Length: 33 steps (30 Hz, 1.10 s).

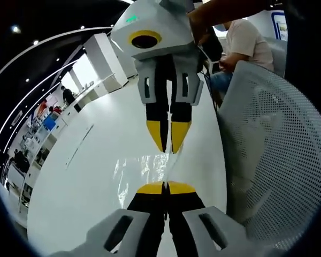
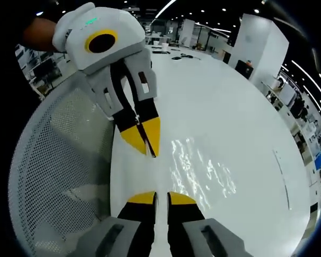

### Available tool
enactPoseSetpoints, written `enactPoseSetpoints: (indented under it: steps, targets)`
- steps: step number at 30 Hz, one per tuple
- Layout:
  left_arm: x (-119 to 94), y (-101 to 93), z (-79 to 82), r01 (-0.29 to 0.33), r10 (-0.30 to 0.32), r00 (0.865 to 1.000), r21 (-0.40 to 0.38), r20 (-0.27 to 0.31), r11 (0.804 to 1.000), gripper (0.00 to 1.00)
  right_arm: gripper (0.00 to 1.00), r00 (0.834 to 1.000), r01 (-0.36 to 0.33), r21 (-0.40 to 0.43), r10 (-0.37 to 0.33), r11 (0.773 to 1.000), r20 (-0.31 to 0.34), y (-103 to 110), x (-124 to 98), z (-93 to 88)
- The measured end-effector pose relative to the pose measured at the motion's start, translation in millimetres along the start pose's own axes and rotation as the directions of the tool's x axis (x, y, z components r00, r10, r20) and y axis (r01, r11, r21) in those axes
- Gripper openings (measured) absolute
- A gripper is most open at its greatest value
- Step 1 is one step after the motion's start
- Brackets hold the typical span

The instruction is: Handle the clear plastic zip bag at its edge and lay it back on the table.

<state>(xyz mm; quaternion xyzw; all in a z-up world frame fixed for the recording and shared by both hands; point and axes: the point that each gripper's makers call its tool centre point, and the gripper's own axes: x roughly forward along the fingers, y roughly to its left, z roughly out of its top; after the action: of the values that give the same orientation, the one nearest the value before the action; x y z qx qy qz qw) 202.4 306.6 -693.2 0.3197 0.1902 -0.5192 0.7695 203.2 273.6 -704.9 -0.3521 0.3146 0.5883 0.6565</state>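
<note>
Clear zip bag (image 1: 150,171) pinched edge-on by both grippers over table (image 1: 96,176)

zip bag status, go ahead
Left hand-held gripper shut on zip bag edge. Right hand-held gripper shut on the opposite edge. Bag stretched between them over white table. Mesh chair alongside.

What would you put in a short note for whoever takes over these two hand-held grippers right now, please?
Left hand-held gripper: jaws shut on the near edge of the clear zip bag.
Right hand-held gripper: jaws closed at the bag's opposite edge; also seen from its own camera.
The bag is stretched between the two, over the white table, beside a mesh chair. Whether it touches the table cannot be told.
Done: bag's edges gripped.
Left: lay it flat on the table and release both.
</note>
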Motion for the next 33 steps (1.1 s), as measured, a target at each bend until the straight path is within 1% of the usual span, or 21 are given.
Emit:
enactPoseSetpoints:
  steps: [4, 9, 17, 20, 22, 29, 33]
  targets:
    - [0, -1.0, -0.4, 0.006, -0.006, 1.000, -0.007, 0.004, 1.000, 0.00, 0.02, 1.000, -0.003, 0.005, 0.003, 1.000, -0.003, 1, 1, 0.9]
    - [0, 0.5, 1.9, -0.001, 0.002, 1.000, -0.031, 0.016, 1.000, 0.00, 0.00, 1.000, -0.014, 0.015, 0.014, 1.000, -0.014, 0, 2, -3.1]
    - [0, 3.5, 4.4, -0.008, 0.009, 1.000, -0.063, 0.018, 0.998, 0.10, 0.00, 1.000, -0.016, 0.040, 0.017, 0.999, -0.024, -1, 6, -8.3]
    - [1, 3.2, 5.5, -0.003, 0.004, 1.000, -0.070, 0.019, 0.998, 0.18, 0.00, 1.000, -0.015, 0.043, 0.016, 0.999, -0.025, -1, 6, -8.9]
    - [1, 3.7, 6.5, -0.004, 0.005, 1.000, -0.068, 0.017, 0.998, 0.22, 0.00, 0.999, -0.016, 0.047, 0.017, 0.999, -0.027, -2, 6, -9.4]
    - [0, 4.0, 12.7, 0.000, 0.001, 1.000, -0.041, 0.023, 0.999, 0.24, 0.00, 0.999, -0.016, 0.053, 0.018, 0.998, -0.030, -3, 8, -9.5]
    - [-1, 2.2, 17.3, 0.015, -0.014, 0.999, -0.019, 0.041, 1.000, 0.24, 0.00, 0.999, -0.017, 0.054, 0.019, 0.998, -0.029, -3, 7, -8.9]
